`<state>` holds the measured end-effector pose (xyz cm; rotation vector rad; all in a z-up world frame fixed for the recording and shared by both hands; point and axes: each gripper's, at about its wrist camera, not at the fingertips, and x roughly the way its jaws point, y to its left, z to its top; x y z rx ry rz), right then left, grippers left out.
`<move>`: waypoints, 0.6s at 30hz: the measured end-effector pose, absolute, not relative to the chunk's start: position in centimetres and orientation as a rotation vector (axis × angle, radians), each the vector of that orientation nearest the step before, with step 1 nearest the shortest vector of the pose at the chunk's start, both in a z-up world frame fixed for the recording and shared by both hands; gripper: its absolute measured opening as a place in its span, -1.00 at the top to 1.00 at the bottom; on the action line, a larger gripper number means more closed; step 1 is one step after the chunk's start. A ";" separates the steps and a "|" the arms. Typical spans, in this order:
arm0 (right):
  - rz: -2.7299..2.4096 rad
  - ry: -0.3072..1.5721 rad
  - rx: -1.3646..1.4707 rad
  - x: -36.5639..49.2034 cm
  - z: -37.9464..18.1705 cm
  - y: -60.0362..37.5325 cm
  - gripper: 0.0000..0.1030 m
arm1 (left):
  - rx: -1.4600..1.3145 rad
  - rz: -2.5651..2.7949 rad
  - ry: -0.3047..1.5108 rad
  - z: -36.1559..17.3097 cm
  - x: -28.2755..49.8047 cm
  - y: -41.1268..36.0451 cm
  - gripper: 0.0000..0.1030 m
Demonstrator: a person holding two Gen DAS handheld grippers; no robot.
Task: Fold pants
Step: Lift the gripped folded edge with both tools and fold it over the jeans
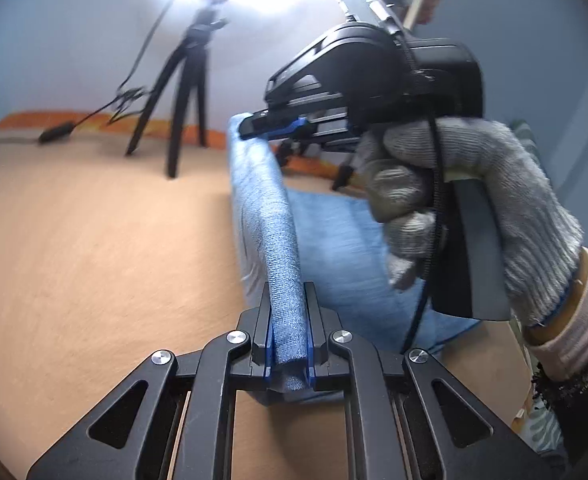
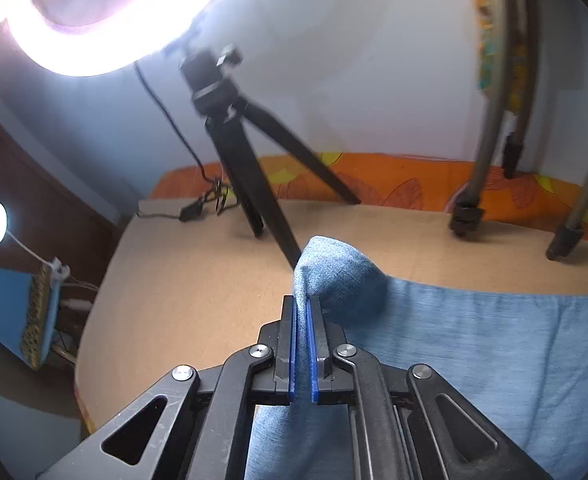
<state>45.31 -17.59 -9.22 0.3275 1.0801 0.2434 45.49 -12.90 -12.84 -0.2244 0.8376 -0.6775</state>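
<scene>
Black linkage arms with silver rivets fill the foreground of both wrist views. Left gripper (image 1: pixel 289 336): blue pads clamped narrow on a rolled edge of the pants (image 1: pixel 334 240), the cloth running from between the jaws toward 12 o'clock as a taut ridge. Right gripper (image 2: pixel 302 340): pads likewise pinched nearly together on a corner of the same garment, which bulges in a rounded peak just past the tips; in the left view this tool sits at 1 o'clock, held by a person's hand (image 1: pixel 474 200) in a grey knitted glove with a striped cuff. Pants: blue, soft, finely ribbed fabric with a heathered, denim-like look; one edge is raised off the table (image 1: pixel 73 240), the rest lies flat toward 3 o'clock. Table: matte tan, faintly grained, rounded at the corner. Black tripod (image 2: pixel 245 152) stands at 11 o'clock, metal stand legs (image 2: pixel 494 140) at 2 o'clock, an orange patterned cloth (image 2: pixel 394 178) along the far edge, a ring light (image 2: pixel 93 48) glaring overhead. Progress, as judged: both grips secured and the edge lifted; the fold itself appears not yet laid over, and pressing flat remains.
</scene>
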 end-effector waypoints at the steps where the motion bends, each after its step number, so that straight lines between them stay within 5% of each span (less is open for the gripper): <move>1: 0.244 1.069 0.346 45.0 -8.8 -18.5 0.96 | -0.221 -0.691 0.829 -12.5 45.4 -13.3 0.81; 18: 0.189 0.955 0.447 40.3 -4.7 -28.6 0.97 | -0.164 -0.866 0.792 -9.4 44.4 -23.0 0.82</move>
